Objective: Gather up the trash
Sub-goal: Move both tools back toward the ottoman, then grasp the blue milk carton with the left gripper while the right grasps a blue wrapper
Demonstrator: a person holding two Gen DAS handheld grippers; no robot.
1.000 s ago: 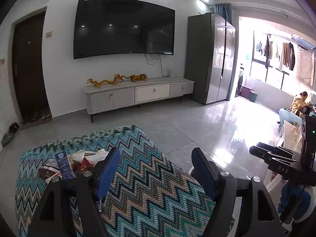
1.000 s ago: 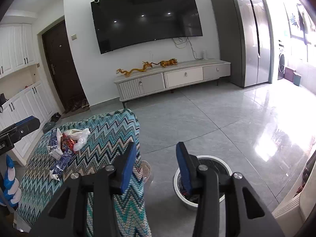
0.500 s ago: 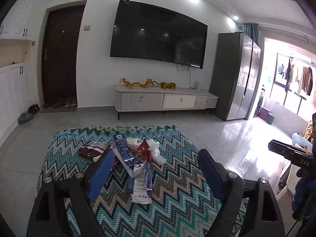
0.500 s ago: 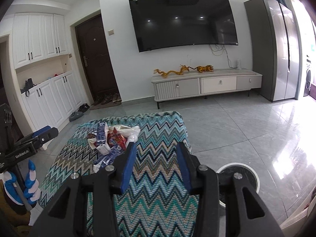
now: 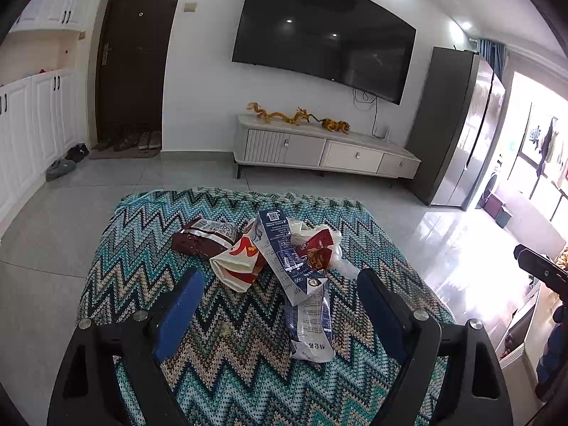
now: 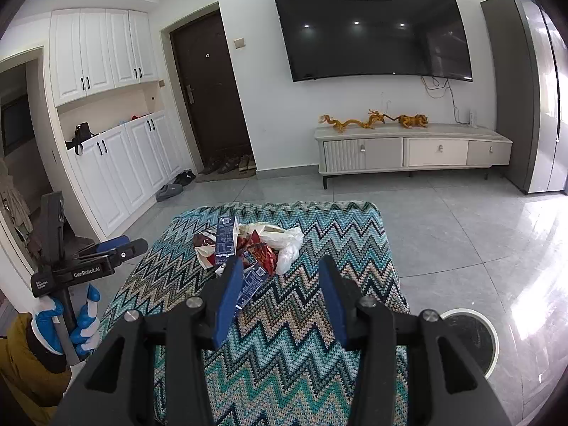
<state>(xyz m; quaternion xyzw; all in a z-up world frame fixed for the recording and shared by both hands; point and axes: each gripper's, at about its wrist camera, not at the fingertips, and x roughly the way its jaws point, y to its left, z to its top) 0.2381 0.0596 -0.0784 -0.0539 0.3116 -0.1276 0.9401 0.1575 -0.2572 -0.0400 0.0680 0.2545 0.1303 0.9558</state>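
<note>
A pile of trash lies on a table draped in a zigzag blanket (image 5: 248, 372): a blue-white carton (image 5: 284, 252), a blue-white packet (image 5: 310, 323), a brown packet (image 5: 204, 238), a red-and-white bag (image 5: 238, 259) and a white plastic bag (image 5: 337, 255). My left gripper (image 5: 279, 275) hovers wide open just short of the pile, touching nothing. In the right wrist view the trash pile (image 6: 255, 245) lies ahead on the blanket (image 6: 319, 337). My right gripper (image 6: 279, 262) is above the blanket, its jaws opening with nothing between them. The left gripper (image 6: 120, 245) shows at the left, held by a gloved hand.
A round white-rimmed bin (image 6: 491, 326) stands on the tiled floor right of the table. Beyond are a low TV cabinet (image 6: 411, 149), a tall grey fridge (image 5: 458, 127), white cupboards (image 6: 117, 163) and shoes (image 6: 227, 165) by the dark door.
Both views have swung left, bringing the trash pile from the left side to centre and closer. The left jaws have widened. The bin has slid toward the right edge of the right wrist view.
</note>
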